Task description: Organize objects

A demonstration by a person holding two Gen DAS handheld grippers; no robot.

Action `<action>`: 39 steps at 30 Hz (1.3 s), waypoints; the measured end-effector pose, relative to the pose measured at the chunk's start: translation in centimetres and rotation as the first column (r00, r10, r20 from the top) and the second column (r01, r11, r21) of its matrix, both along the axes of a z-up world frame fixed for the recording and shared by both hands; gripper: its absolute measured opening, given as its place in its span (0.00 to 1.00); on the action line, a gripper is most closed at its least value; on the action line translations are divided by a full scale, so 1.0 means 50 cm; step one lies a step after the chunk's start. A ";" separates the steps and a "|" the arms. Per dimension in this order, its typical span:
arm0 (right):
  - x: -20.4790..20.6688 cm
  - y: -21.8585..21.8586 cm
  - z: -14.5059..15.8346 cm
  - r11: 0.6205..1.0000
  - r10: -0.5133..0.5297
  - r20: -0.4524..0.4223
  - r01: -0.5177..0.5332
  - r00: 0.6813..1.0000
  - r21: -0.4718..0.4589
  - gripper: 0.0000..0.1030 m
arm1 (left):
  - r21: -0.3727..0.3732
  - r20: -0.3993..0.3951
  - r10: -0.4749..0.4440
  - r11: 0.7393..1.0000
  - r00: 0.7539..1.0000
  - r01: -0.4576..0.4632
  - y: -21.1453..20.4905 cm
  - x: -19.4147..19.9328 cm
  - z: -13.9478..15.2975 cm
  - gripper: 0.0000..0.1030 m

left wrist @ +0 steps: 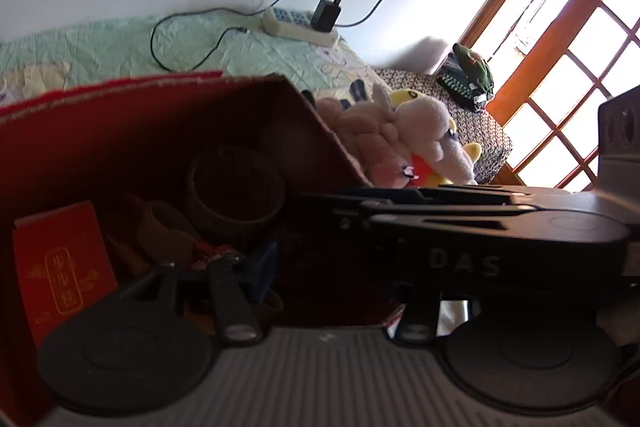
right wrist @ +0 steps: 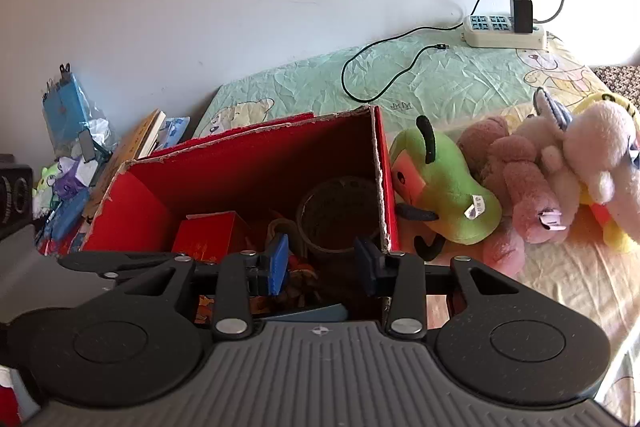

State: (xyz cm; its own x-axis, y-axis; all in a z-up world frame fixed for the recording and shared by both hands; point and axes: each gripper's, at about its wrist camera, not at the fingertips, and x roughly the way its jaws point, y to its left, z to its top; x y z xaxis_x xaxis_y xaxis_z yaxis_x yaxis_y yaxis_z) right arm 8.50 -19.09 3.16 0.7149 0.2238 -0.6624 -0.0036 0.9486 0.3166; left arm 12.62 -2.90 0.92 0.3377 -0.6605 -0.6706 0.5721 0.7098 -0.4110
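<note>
An open red cardboard box (right wrist: 260, 163) stands on the bed. Inside it lie a roll of tape (right wrist: 336, 215), a small red packet (right wrist: 208, 231) and some rope. My right gripper (right wrist: 324, 263) hangs over the box's near edge, its blue pads apart with nothing pressed between them. In the left wrist view the box (left wrist: 120, 147), the tape (left wrist: 236, 187) and the packet (left wrist: 60, 267) show again. There my left gripper (left wrist: 328, 267) points into the box, with one blue pad (left wrist: 264, 267) bare. Its other finger is hidden behind the right gripper's black frame (left wrist: 480, 239), which crosses in front.
Plush toys lie right of the box: a green one (right wrist: 444, 187) against its wall, then pink ones (right wrist: 528, 179). A power strip (right wrist: 504, 31) with charger and cable sits by the wall. Books (right wrist: 140, 139) and clutter are piled left. A window (left wrist: 580, 67) is at the right.
</note>
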 end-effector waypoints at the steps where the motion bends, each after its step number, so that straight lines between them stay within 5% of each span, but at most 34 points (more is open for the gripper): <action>1: -0.001 -0.001 0.000 1.000 -0.005 0.008 0.005 1.000 -0.003 0.40 | 0.001 -0.006 0.000 1.000 1.000 0.000 0.000 0.002 -0.002 0.52; 16: -0.011 0.004 -0.003 0.999 -0.017 0.048 0.019 0.999 -0.040 0.39 | 0.232 0.075 0.054 0.970 0.996 -0.070 -0.020 -0.009 0.010 0.53; 25: -0.022 -0.003 0.007 0.999 -0.053 0.032 0.053 0.998 -0.009 0.39 | 0.295 0.117 0.105 0.946 0.988 -0.135 -0.011 -0.030 0.035 0.54; 30: -0.042 -0.003 0.022 0.997 -0.072 0.053 0.073 0.996 -0.014 0.39 | 0.302 0.161 0.151 0.933 0.975 -0.194 0.001 -0.043 0.056 0.62; 39: -0.083 -0.013 0.039 0.988 -0.152 0.093 0.154 0.984 -0.019 0.39 | 0.318 0.276 0.239 0.892 0.931 -0.323 0.009 -0.065 0.080 0.91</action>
State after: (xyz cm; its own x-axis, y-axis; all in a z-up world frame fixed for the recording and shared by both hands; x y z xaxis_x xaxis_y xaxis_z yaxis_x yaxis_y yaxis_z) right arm 4.37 -19.73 5.12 0.7967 0.0907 -0.5976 0.1145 0.9481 0.2966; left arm 9.38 -2.47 4.92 0.6419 -0.2501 -0.7248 0.3736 0.9275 0.0108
